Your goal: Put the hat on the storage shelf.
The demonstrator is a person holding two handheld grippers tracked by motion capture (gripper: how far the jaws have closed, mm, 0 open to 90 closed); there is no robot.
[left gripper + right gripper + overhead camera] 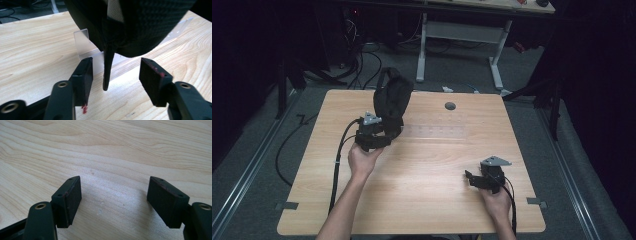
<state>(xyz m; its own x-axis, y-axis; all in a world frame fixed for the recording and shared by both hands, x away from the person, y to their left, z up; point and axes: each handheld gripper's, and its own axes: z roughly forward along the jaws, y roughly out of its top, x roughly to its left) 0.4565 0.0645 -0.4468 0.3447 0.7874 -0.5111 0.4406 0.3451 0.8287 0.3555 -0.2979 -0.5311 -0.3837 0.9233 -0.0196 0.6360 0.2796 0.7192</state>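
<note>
Spread left gripper (115, 75) jaws flanked the black bag's (130, 25) hanging strap (108, 67) untouched; right gripper (113, 200) idled spread; withdrawal should run straight back, clear of the strap.

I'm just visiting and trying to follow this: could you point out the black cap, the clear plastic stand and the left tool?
black cap (391, 100), high view, on its crown.
clear plastic stand (82, 41), left gripper view, on its upright end plate.
left tool (115, 77), left gripper view, midway between its open fingertips.
</note>
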